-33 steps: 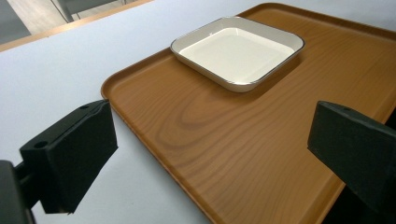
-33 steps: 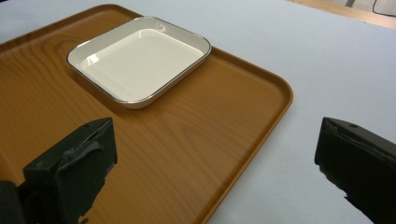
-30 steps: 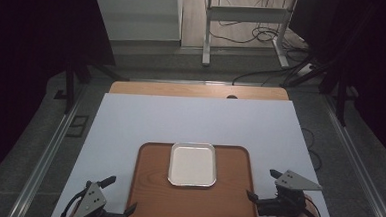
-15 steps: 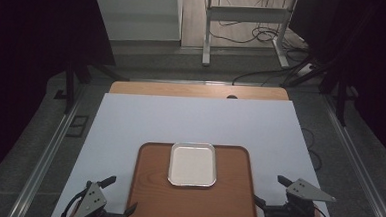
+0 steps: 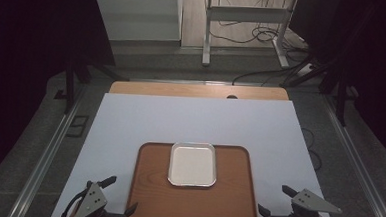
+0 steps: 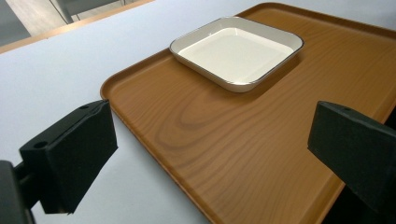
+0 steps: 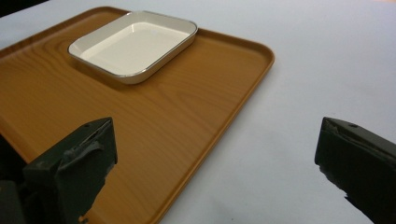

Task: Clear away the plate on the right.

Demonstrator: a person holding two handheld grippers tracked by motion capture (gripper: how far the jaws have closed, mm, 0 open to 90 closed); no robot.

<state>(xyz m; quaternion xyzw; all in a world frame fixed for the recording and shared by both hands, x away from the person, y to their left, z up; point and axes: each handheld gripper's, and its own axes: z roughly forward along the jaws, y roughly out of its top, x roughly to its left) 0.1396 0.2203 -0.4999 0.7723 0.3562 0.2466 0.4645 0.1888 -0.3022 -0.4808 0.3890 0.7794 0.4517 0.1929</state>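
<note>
A brown wooden tray (image 5: 152, 186) lies at the near middle of the white table. A shallow white square dish (image 5: 192, 164) sits empty on the tray's far half. My left gripper (image 5: 121, 194) is open at the tray's near left corner, one jaw over the tray and one over the table. In the left gripper view the gripper (image 6: 215, 135) straddles the tray (image 6: 210, 116) edge, with the dish (image 6: 236, 49) ahead. My right gripper (image 5: 274, 199) is open at the near right corner. In the right gripper view it (image 7: 217, 140) spans the tray (image 7: 163, 107) edge, the dish (image 7: 133, 44) farther off.
A white sheet (image 5: 195, 123) covers the table, and a strip of wooden tabletop (image 5: 197, 90) shows at the far edge. Metal rails (image 5: 48, 156) run along both sides on the floor. Desk legs and cables (image 5: 265, 37) stand beyond the table.
My right gripper has drawn back toward the near edge of the table and sits lower in the high view. The left gripper, tray and dish have not moved.
</note>
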